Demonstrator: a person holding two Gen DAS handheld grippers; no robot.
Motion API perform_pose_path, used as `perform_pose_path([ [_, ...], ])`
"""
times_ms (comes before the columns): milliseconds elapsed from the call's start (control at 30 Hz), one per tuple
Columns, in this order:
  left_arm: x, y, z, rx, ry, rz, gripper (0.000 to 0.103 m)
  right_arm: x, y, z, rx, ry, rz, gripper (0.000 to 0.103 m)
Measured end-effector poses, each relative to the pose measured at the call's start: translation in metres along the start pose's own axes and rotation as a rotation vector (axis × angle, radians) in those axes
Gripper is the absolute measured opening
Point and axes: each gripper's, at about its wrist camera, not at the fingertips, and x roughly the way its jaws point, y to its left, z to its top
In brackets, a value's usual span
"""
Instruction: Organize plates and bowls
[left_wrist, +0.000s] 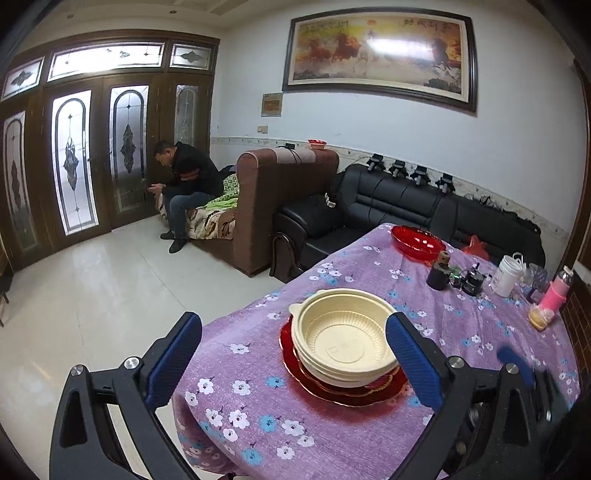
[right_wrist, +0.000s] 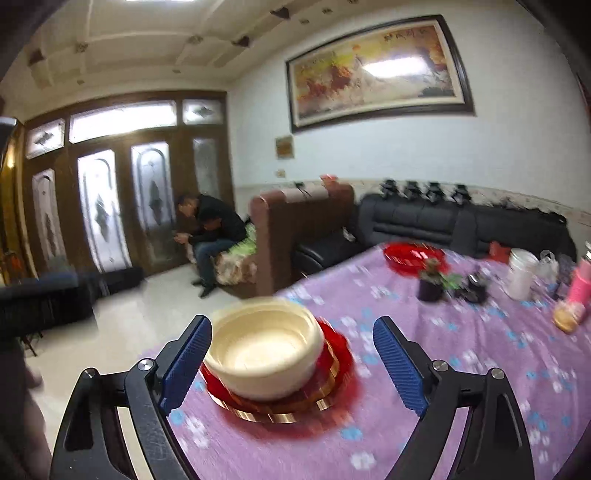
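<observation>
Cream plastic bowls (left_wrist: 345, 338) sit nested on stacked red plates with gold rims (left_wrist: 354, 391) near the left edge of the purple flowered tablecloth (left_wrist: 369, 435). My left gripper (left_wrist: 295, 363) is open and empty, just short of the stack. In the right wrist view the same cream bowls (right_wrist: 264, 349) and red plates (right_wrist: 332, 373) appear blurred, with my right gripper (right_wrist: 295, 365) open and empty around their near side. A separate red bowl (left_wrist: 417, 240) stands at the table's far edge; it also shows in the right wrist view (right_wrist: 412, 256).
On the far right of the table stand a small dark pot (left_wrist: 439, 275), a white jar (left_wrist: 508, 275), a pink bottle (left_wrist: 554, 293) and small clutter. Black sofa (left_wrist: 399, 201) and brown sofa (left_wrist: 284, 192) lie behind. A man (left_wrist: 184, 188) sits by the doors.
</observation>
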Motion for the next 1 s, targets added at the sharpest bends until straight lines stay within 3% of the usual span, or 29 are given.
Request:
perform_pose_path([
  [100, 0.009, 0.007, -0.006, -0.011, 0.011, -0.008, 0.100, 0.002, -0.009, -0.017, 0.033, 0.067, -0.059, 0.092],
  [267, 0.023, 0.013, -0.021, -0.017, 0.058, -0.029, 0.100, -0.003, -0.019, -0.031, 0.099, 0.098, -0.110, 0.092],
  [733, 0.051, 0.019, -0.041, 0.024, 0.129, 0.020, 0.100, 0.022, 0.023, -0.036, 0.038, 0.177, -0.048, 0.092],
  [1000, 0.059, 0.015, -0.046, 0.047, 0.094, 0.056, 0.100, 0.040, 0.022, -0.040, 0.046, 0.214, -0.054, 0.092],
])
